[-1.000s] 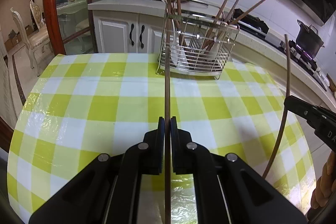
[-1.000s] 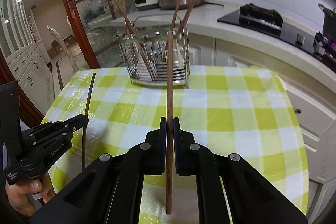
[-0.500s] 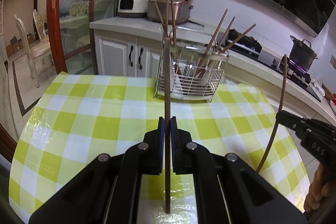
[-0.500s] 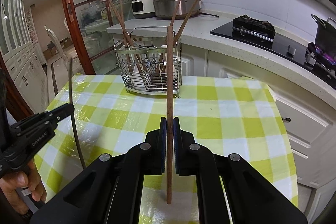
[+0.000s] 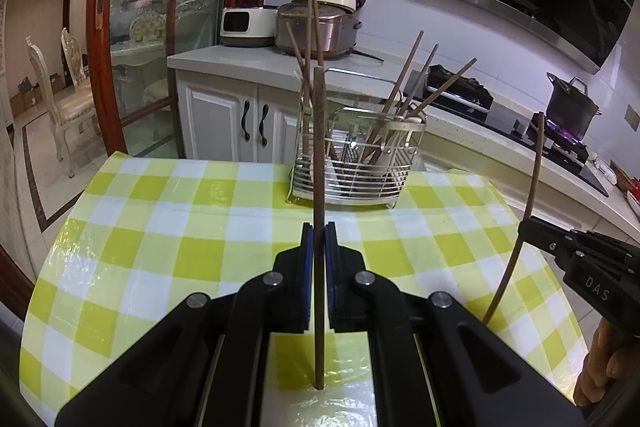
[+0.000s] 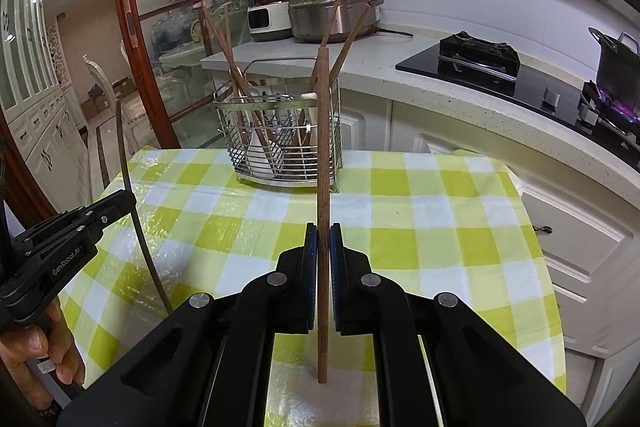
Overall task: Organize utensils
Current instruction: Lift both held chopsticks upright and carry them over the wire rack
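Here, two hand-held grippers hover above a round desk (image 5: 192,227) covered in a yellow-green and white checked cloth. The left gripper (image 5: 319,227) has its jaws clenched on a dark brown wooden chopstick (image 5: 319,155), which stands upright between the blue pads, its top end well above the jaws and its lower end below them. The right gripper (image 6: 323,227) likewise has its jaws clamped on a second brown chopstick (image 6: 322,131), also upright.

In the left wrist view, the right gripper (image 5: 532,225) appears at the right edge with its chopstick (image 5: 534,179) looking curved by the lens. In the right wrist view, the left gripper (image 6: 120,201) shows at the left edge, a hand (image 6: 28,351) below it, holding its chopstick (image 6: 128,187).

At the far side of the desk stands a wire utensil holder (image 5: 352,163), well apart from both grippers. Several more chopsticks (image 5: 400,99) lean in it at different angles, along with white utensils too indistinct to name.

Behind the desk runs a white kitchen counter (image 6: 460,83) carrying two rice cookers (image 6: 332,11), a gas hob (image 6: 476,55), and a dark pot (image 6: 618,63) over a lit burner.
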Demonstrator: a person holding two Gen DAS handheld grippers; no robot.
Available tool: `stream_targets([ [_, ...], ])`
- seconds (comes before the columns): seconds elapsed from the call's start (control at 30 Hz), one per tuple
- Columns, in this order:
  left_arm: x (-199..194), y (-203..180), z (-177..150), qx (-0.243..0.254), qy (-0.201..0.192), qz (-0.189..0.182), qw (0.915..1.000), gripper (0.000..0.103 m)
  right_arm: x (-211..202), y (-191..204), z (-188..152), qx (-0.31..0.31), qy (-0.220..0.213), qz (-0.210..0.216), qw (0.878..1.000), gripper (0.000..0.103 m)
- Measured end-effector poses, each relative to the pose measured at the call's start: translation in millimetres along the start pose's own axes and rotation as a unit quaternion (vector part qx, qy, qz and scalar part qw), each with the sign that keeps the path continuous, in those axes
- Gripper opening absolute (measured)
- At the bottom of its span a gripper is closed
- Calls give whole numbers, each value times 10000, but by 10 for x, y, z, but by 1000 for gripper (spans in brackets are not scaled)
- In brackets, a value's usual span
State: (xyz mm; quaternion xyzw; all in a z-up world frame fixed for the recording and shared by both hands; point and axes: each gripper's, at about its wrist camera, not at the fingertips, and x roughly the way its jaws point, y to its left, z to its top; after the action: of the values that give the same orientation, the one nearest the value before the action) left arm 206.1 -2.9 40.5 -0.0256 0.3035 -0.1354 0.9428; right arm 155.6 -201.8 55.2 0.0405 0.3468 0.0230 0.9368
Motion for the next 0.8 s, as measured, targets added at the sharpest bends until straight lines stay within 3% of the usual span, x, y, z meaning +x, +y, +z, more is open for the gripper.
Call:
stream_targets([
  [0.5,-17,-1,273,53,-195,-95,9998,6,-17,6,199,-32,-160,81,9998,7],
  [0.8,-60,-23,755,129,-480,-250,9985,6,-51,32,682,-85,-412,304,9987,7],
])
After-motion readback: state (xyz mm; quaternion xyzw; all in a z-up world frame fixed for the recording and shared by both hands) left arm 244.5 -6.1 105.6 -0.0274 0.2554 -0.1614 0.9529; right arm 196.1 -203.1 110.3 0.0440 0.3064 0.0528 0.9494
